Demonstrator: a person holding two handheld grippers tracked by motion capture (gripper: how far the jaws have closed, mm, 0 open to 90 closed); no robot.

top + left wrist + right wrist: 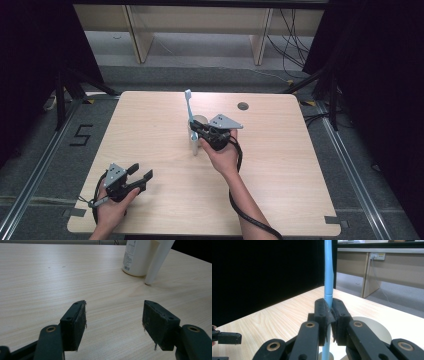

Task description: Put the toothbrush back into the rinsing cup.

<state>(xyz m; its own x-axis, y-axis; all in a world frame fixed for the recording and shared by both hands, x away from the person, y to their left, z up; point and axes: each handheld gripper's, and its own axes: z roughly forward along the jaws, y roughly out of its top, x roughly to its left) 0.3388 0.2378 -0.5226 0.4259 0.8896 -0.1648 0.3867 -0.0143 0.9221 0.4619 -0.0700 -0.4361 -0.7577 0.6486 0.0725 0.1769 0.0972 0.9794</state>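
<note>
A blue and white toothbrush (pixel 189 107) stands nearly upright at the table's middle, head up. My right gripper (pixel 198 131) is shut on its shaft (pixel 328 275), the pads pressed on both sides. Its white lower end (pixel 156 265) reaches down to the tabletop just beside a cream cup (pixel 136 257); whether it touches, I cannot tell. The cup (pixel 200 121) sits right behind the gripper, its rim (pixel 374 326) showing under the jaws. My left gripper (pixel 140 178) lies near the front left corner, open (pixel 114 322), with nothing between its jaws.
The light wooden table (pixel 150 130) has a round cable hole (pixel 243 106) at the back right. Dark curtains flank both sides, and desk legs and cables stand on the floor beyond the far edge.
</note>
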